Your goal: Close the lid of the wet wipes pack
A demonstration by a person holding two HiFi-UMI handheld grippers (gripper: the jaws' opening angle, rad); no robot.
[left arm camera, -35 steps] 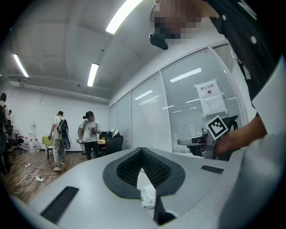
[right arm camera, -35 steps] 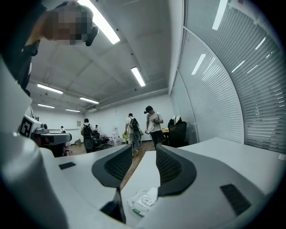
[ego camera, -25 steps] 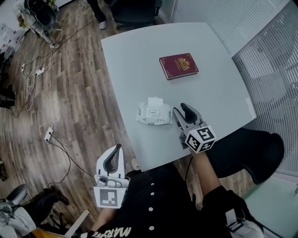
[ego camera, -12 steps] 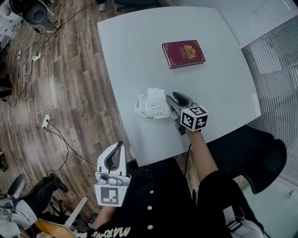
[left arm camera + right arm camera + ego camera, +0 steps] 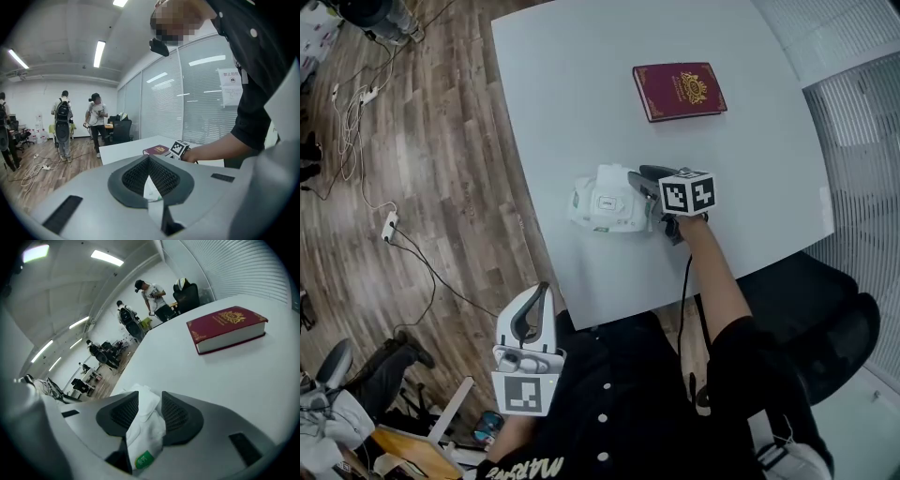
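Note:
The white wet wipes pack [image 5: 602,202] lies near the table's left edge, with a white flap raised at its far side. My right gripper [image 5: 636,180] hangs low at the pack's right end, its jaws open, and its marker cube [image 5: 687,192] sits behind them. In the right gripper view the pack [image 5: 146,425] shows through the gap between the pads of that gripper [image 5: 150,398], a green label at its near end; nothing shows the pads pressing on it. My left gripper [image 5: 541,293] stays off the table over the floor, and its tips [image 5: 149,161] meet, holding nothing.
A dark red book [image 5: 679,90] lies flat at the far right of the white table [image 5: 572,84]. Cables and a power strip [image 5: 389,225] trail over the wooden floor at the left. People stand far off in the room [image 5: 96,123].
My right gripper has dropped and swung left, from beside the pack to right over its right end. The left gripper has sunk slightly.

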